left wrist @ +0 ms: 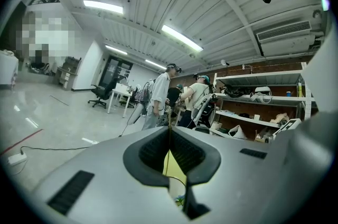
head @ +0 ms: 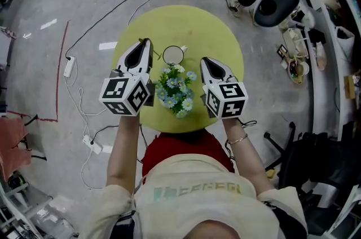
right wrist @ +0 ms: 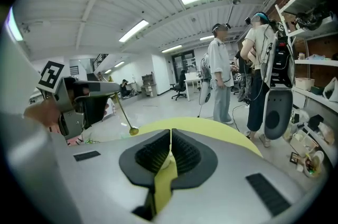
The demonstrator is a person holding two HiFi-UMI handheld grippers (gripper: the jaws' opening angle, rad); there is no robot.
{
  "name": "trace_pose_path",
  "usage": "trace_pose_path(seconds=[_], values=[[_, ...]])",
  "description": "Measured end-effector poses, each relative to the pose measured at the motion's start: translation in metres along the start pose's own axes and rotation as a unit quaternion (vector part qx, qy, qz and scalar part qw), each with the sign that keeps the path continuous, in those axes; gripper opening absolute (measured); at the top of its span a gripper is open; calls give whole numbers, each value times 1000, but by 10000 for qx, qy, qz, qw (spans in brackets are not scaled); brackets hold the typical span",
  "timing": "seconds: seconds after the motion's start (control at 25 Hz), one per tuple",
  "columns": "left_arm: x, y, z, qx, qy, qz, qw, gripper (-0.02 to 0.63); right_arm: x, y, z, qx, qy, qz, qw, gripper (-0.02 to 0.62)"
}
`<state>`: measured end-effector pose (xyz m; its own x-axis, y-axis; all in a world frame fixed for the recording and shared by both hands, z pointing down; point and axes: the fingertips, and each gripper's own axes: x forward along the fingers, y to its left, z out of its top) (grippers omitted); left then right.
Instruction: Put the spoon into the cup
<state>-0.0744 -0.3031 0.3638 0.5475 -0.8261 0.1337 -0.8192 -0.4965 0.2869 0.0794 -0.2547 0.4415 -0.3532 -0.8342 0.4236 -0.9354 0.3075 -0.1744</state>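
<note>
Left gripper (left wrist: 169, 132) has its jaws pinched shut on the thin handle of a gold spoon (right wrist: 133, 131), which hangs bowl-down over the round yellow-green table (head: 220, 35). Right gripper (right wrist: 170, 134) is closed too, holding nothing. Task looks partway done: the spoon is lifted but not yet delivered, and the white cup (head: 173, 54) stands just beyond the flowers (head: 177, 91), between both grippers, seemingly empty
</note>
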Motion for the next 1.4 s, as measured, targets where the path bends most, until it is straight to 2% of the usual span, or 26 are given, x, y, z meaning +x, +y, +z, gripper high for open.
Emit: trace_pose_path(seconds=[0.8, 1.4], values=[[54, -8, -23, -271, 299, -456, 9981, 25, 39, -9, -4, -16, 330, 341, 9989, 37], [77, -2, -68, -524, 887, -652, 9925, 25, 62, -18, -24, 126, 708, 396, 9966, 37]])
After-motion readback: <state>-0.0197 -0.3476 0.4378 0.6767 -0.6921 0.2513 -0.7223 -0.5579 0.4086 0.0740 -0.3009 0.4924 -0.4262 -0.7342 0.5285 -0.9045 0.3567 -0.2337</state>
